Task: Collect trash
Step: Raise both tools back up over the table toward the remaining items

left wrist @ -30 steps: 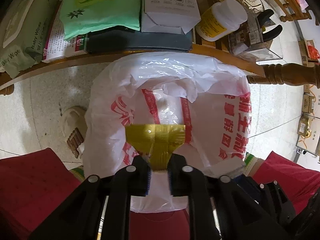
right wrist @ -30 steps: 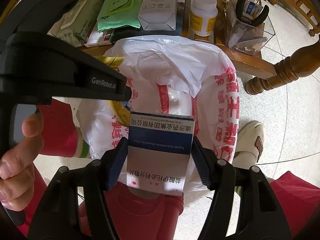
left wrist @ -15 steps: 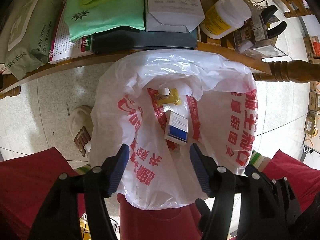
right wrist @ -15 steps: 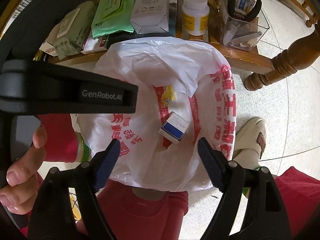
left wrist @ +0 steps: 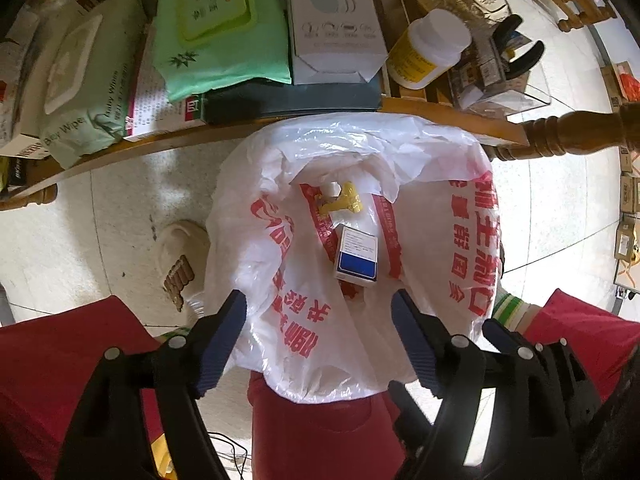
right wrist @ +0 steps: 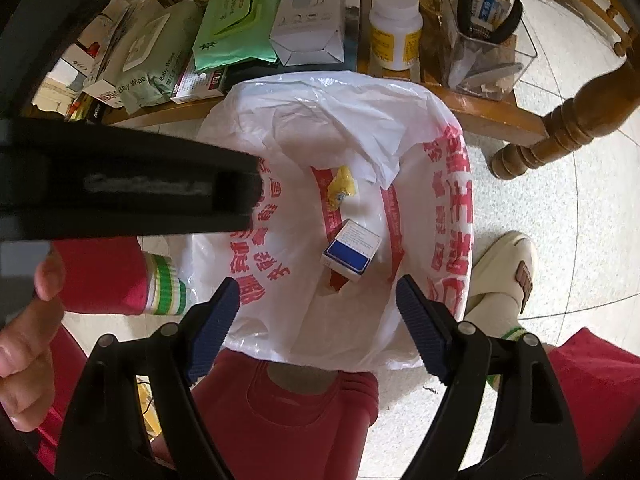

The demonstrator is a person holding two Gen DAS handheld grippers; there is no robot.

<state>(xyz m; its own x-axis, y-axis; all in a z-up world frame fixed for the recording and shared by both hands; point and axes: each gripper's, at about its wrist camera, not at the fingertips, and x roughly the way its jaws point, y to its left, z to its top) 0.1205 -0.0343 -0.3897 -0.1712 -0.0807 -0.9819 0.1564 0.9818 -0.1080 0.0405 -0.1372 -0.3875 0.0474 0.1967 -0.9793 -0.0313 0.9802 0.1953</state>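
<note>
Your bag [left wrist: 440, 248] held one blue box [left wrist: 357, 257], one yellow wrapper [left wrist: 340, 199]; left gripper [left wrist: 320, 336] jaws were opening, right gripper [right wrist: 318, 324] jaws spread, both empty.

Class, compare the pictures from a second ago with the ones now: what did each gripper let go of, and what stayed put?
The left gripper, jaws opening, dropped the yellow wrapper; the right gripper released the blue-and-white box. Both now lie inside the white bag. The items on the wooden table are unmoved.
</note>
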